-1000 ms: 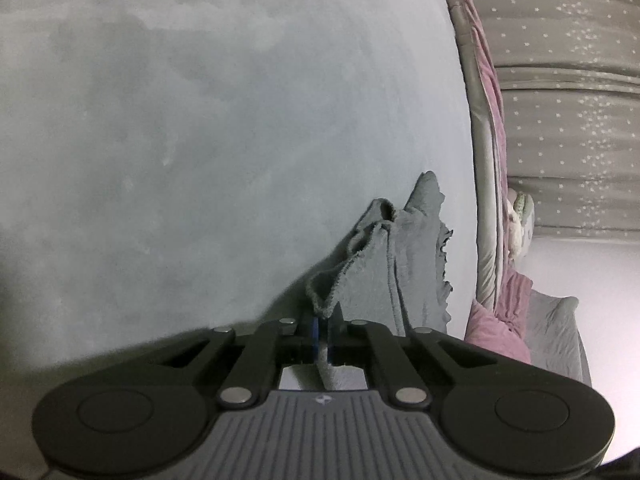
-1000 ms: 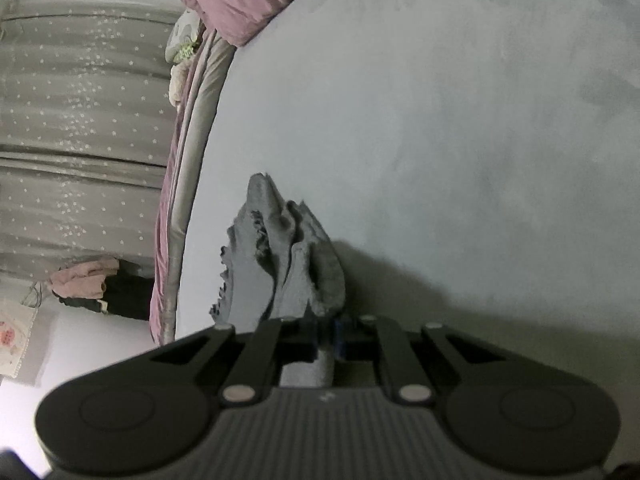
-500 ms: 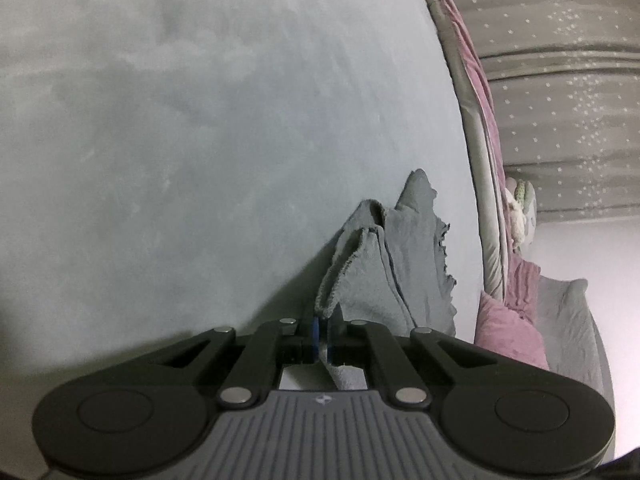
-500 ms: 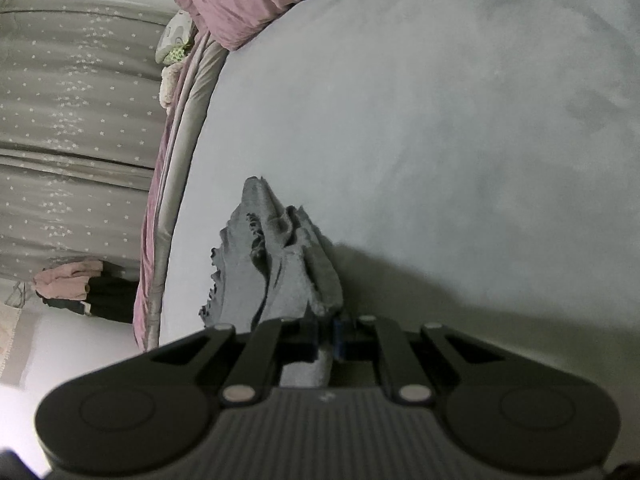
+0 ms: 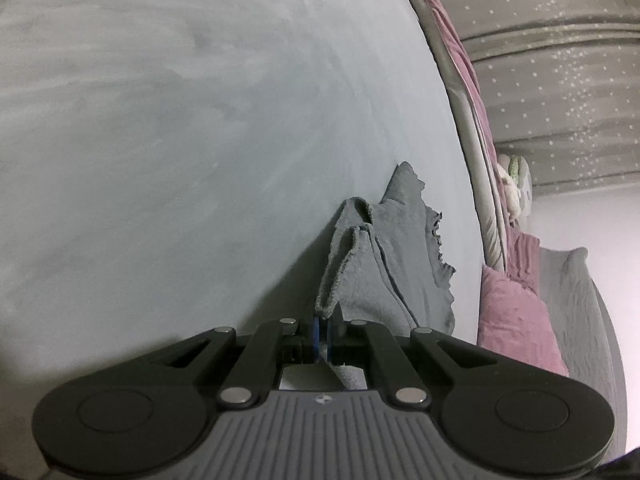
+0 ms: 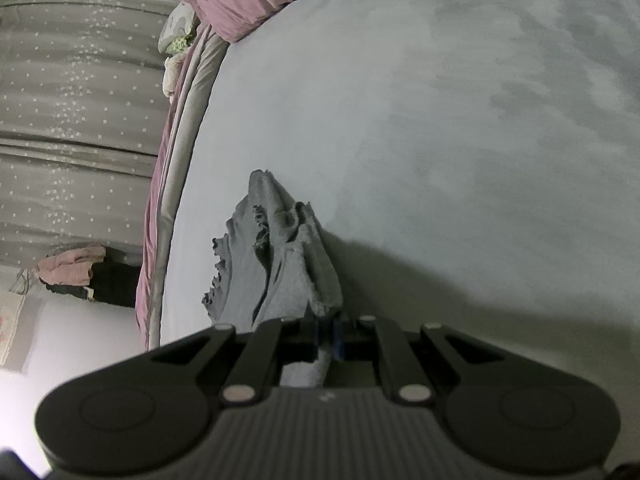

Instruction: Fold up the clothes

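Grey garment (image 5: 394, 264) hangs pinched in both closed tools (image 5: 322, 330) (image 6: 328, 334), above the wide bare bedsheet (image 5: 180, 140).

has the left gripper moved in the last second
Yes. In the left wrist view the left gripper, shut on the grey garment, has shifted: the bed edge and pink pillow sit lower and nearer.

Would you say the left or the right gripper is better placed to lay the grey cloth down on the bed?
Neither clearly. The left gripper and right gripper are each shut on an edge of the grey cloth, which hangs bunched just above the bed. Lowering both together looks best.
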Demonstrator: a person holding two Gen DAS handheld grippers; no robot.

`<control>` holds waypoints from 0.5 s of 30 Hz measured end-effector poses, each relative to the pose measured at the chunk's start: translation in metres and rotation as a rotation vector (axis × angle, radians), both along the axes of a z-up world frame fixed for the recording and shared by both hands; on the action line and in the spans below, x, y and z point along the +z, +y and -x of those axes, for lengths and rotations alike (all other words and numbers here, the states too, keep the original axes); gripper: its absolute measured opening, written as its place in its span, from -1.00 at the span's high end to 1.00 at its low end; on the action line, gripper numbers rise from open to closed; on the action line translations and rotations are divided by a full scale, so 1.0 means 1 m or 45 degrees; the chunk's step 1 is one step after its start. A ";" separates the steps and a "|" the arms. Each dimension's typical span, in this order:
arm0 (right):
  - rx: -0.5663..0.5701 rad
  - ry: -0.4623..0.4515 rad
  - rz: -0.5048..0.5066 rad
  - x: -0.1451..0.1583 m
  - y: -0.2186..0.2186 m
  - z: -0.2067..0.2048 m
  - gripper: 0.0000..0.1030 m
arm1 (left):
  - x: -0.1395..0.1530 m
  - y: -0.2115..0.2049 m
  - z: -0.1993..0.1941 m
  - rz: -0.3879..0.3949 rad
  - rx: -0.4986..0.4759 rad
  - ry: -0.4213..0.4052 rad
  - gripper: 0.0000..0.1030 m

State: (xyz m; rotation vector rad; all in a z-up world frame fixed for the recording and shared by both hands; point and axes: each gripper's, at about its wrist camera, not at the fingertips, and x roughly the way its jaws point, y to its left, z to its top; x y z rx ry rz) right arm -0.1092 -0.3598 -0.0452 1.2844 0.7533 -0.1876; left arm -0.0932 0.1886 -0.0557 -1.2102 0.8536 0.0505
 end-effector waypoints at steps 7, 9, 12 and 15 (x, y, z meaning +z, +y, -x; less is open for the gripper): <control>0.051 0.009 0.021 0.007 -0.003 0.038 0.87 | 0.004 0.002 0.024 -0.008 -0.064 0.000 0.96; 0.051 0.023 0.021 0.002 -0.003 0.043 0.87 | -0.002 0.000 0.025 -0.026 -0.082 0.017 0.95; 0.050 0.060 -0.001 -0.013 -0.004 0.045 0.86 | -0.011 -0.001 0.023 -0.060 -0.119 0.030 0.94; 0.067 0.093 -0.033 -0.027 -0.003 0.044 0.78 | -0.014 -0.004 0.024 -0.128 -0.162 0.025 0.92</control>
